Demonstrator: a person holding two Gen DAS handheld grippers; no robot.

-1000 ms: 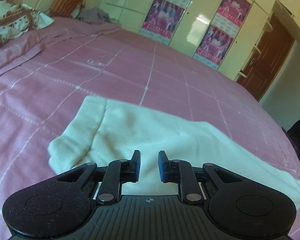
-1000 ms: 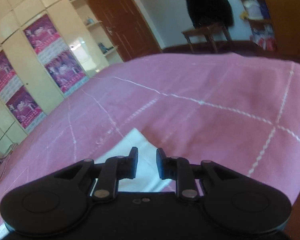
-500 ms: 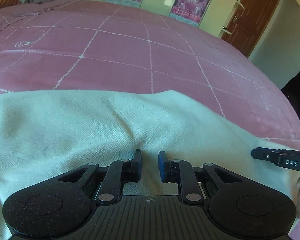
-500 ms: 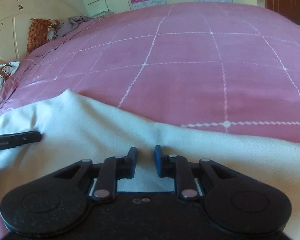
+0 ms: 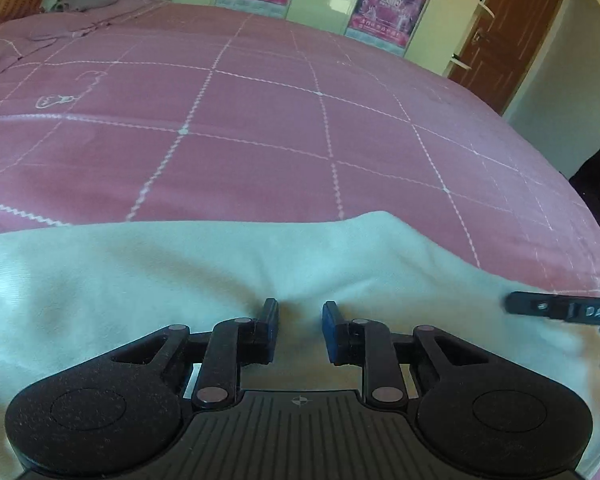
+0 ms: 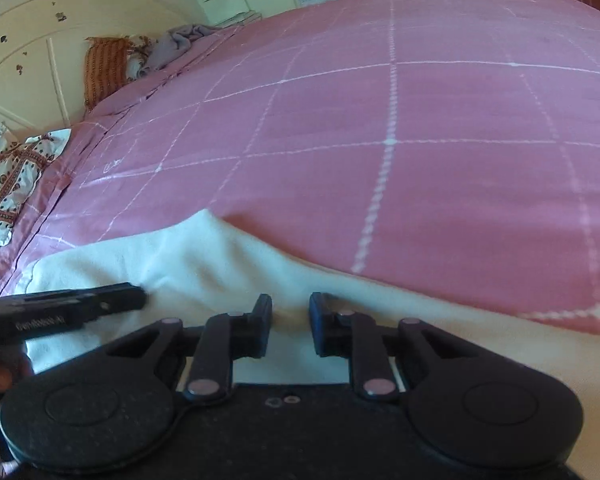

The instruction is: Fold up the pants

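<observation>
the pale pants [image 5: 148, 280] lie spread along the near edge of the pink bed [image 5: 260, 152], no finished fold showing. left gripper [image 5: 300, 326] and right gripper [image 6: 290, 326] sit low over the cloth, fingers spread, pinching nothing; folding seems barely begun.

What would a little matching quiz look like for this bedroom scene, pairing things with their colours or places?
Things:
1. pants
2. bedspread
3. door
4. orange pillow

Descriptions:
A. brown wood, far right corner
B. pink with a white grid
C. pale cream, lying right in front of both grippers
D. propped at the headboard

Pairs: 1-C, 2-B, 3-A, 4-D
</observation>
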